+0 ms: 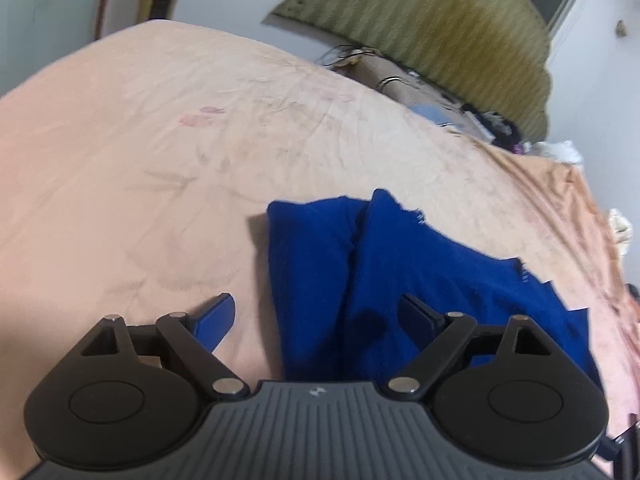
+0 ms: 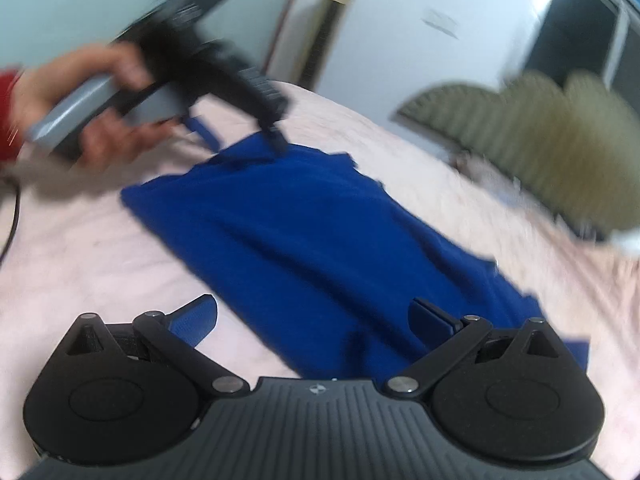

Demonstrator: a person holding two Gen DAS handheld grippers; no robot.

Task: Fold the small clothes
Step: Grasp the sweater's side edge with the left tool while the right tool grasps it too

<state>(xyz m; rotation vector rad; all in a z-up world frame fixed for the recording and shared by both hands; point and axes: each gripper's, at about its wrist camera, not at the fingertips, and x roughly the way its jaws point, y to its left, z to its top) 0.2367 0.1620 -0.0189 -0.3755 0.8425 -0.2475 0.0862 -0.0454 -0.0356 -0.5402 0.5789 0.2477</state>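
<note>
Both grippers, left gripper (image 1: 316,320) and right gripper (image 2: 316,322), gape wide and empty over the blue garment (image 1: 384,280) lying on the bed (image 1: 160,140); soft, light, floppy cloth, probably best pinched at a corner hem.

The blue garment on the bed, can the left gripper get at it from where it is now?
Probably yes. The left gripper is open right over the near end of the blue garment, with nothing lying between them. The right gripper hangs over the other end, apart from it.
</note>
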